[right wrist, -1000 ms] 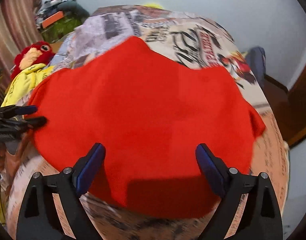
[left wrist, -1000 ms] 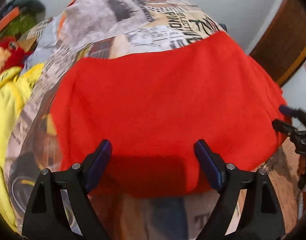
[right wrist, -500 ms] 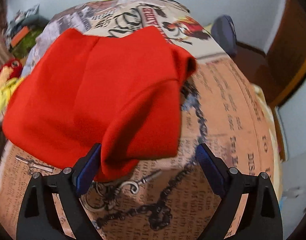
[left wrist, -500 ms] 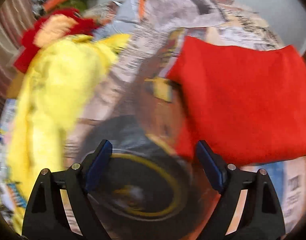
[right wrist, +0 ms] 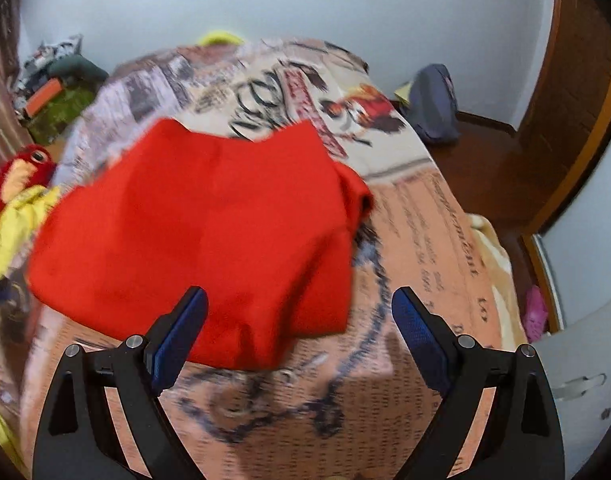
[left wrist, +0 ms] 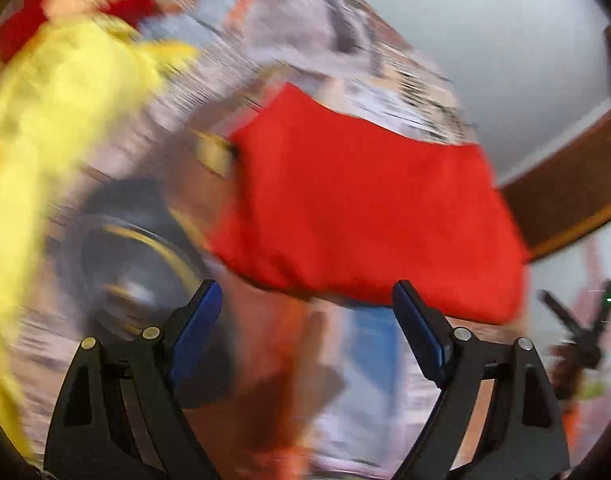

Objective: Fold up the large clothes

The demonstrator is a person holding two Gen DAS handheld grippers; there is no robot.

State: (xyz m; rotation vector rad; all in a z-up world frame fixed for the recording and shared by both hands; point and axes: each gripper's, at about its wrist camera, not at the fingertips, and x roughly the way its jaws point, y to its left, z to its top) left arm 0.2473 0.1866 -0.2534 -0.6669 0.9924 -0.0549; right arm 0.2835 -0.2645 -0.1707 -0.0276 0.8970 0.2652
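Observation:
A folded red garment [left wrist: 365,208] lies flat on the printed bedspread [left wrist: 357,380]; it also shows in the right wrist view [right wrist: 201,232], with a folded sleeve edge at its right side. My left gripper [left wrist: 305,308] is open and empty, hovering just short of the garment's near edge. My right gripper [right wrist: 301,312] is open and empty above the garment's near right corner. The left wrist view is motion-blurred. The right gripper shows faintly at the right edge of the left wrist view [left wrist: 577,320].
A yellow garment [left wrist: 57,128] lies heaped to the left of the red one, also in the right wrist view [right wrist: 13,224]. A red plush toy [right wrist: 21,168] sits behind it. A blue bag [right wrist: 433,104] is on the floor beyond the bed, by a wooden door [right wrist: 577,92].
Both grippers pulled back off the red garment. The left view swung left over the yellow garment, then back right. The right view swung right, then back left. Both stayed open.

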